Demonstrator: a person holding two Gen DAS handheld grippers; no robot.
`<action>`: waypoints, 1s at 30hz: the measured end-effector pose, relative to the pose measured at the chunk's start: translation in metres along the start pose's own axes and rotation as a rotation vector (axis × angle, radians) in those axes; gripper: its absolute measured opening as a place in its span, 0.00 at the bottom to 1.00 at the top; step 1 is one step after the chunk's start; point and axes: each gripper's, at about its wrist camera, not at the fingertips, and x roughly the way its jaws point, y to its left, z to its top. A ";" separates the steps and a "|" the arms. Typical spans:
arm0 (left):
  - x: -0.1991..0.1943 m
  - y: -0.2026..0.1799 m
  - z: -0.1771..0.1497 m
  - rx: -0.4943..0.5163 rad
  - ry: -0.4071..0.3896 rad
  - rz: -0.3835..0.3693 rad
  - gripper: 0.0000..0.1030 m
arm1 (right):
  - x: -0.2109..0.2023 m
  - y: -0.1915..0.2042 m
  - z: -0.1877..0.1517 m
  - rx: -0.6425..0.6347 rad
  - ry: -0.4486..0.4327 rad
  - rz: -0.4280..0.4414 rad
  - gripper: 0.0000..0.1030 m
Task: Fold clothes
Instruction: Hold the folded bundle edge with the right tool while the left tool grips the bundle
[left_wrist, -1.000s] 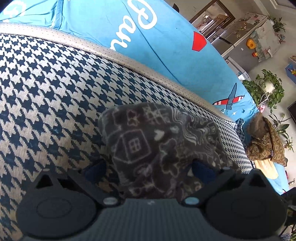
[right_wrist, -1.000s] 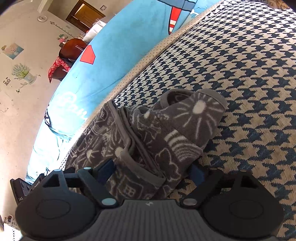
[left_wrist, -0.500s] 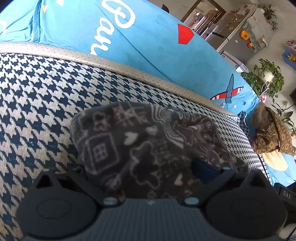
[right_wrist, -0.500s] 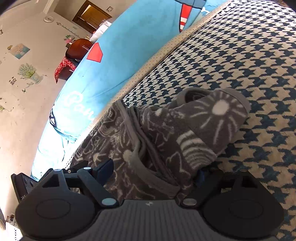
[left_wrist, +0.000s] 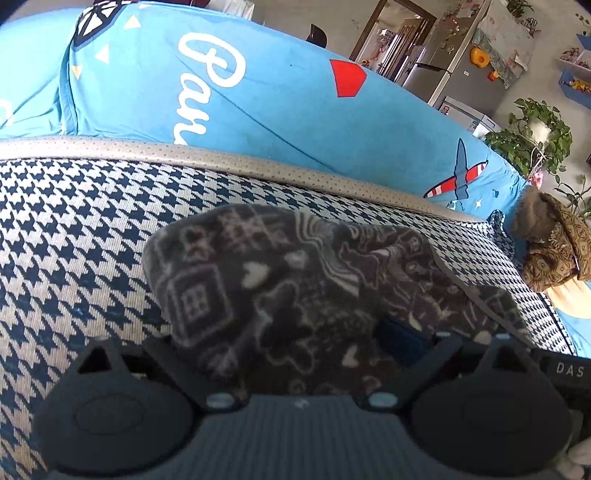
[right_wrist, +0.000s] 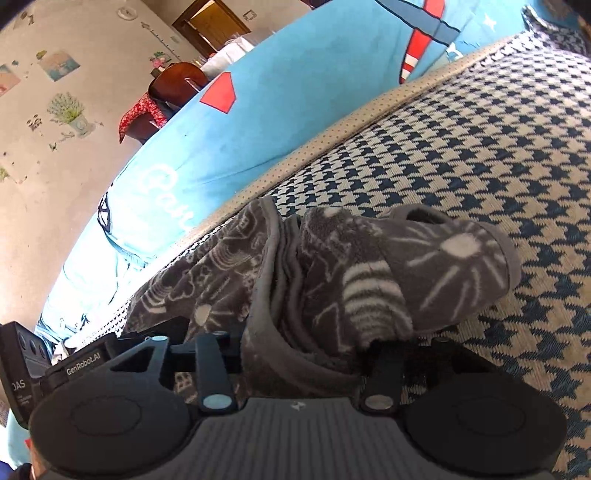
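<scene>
I read "DAS" and "GenRobot.AI" on the left gripper (right_wrist: 207, 341); its fingers grip the grey patterned garment (left_wrist: 295, 295). My right gripper (right_wrist: 303, 354) clamps the same garment, bunched on the houndstooth cushion (right_wrist: 480, 155).

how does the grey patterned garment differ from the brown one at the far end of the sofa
The grey garment lies folded on the houndstooth cover, printed with white doodles; the brown garment sits in a crumpled heap, gold-patterned. Both tongs meet the grey one; nothing touches the brown one. Both rest on the sofa.
</scene>
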 end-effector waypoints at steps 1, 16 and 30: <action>-0.003 -0.002 -0.001 0.011 -0.010 0.008 0.90 | -0.002 0.002 0.000 -0.018 -0.004 -0.003 0.42; -0.058 -0.019 0.000 0.113 -0.157 0.154 0.87 | -0.022 0.056 -0.001 -0.252 -0.118 0.009 0.39; -0.106 -0.007 0.003 0.115 -0.217 0.275 0.87 | -0.021 0.100 -0.011 -0.283 -0.154 0.081 0.39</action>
